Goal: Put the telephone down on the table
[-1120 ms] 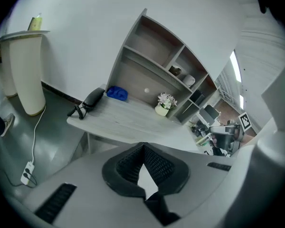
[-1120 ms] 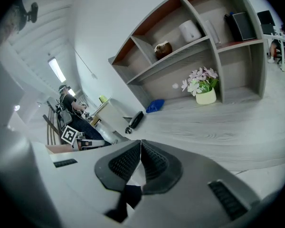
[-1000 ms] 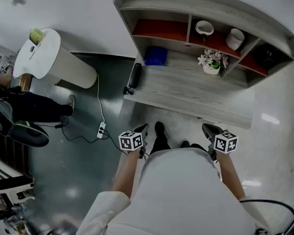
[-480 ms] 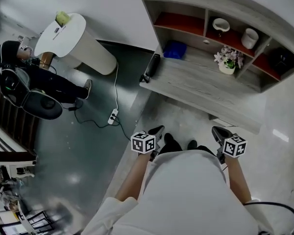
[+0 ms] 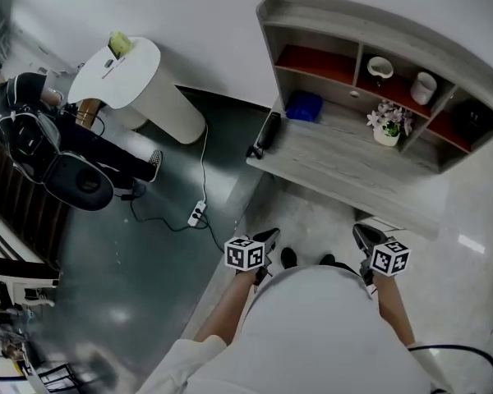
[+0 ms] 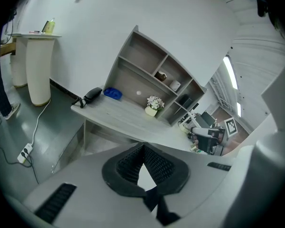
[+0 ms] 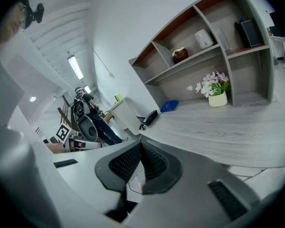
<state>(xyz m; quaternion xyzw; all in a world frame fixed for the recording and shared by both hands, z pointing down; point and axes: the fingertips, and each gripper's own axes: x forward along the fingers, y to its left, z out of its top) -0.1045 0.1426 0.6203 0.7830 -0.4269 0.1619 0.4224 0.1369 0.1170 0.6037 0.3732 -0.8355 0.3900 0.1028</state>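
one telephone (image 5: 269, 130), one blue object (image 5: 304, 105), one flower pot (image 5: 387, 127), two white vessels (image 5: 380, 66) (image 5: 423, 88), one power strip (image 5: 197, 213), one white pedestal (image 5: 152, 93)

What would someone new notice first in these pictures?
The grey desk with its shelf unit stands out, a black telephone lying at its left end and a pot of flowers toward the right. Nearer the camera, the left gripper and right gripper are both shut and empty, short of the desk.

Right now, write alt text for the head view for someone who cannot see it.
A person in white faces a grey desk with shelves, left claw and right claw at the waist, both shut and empty. A black telephone lies at the desk's left end beside a blue object; a flower pot stands farther right.
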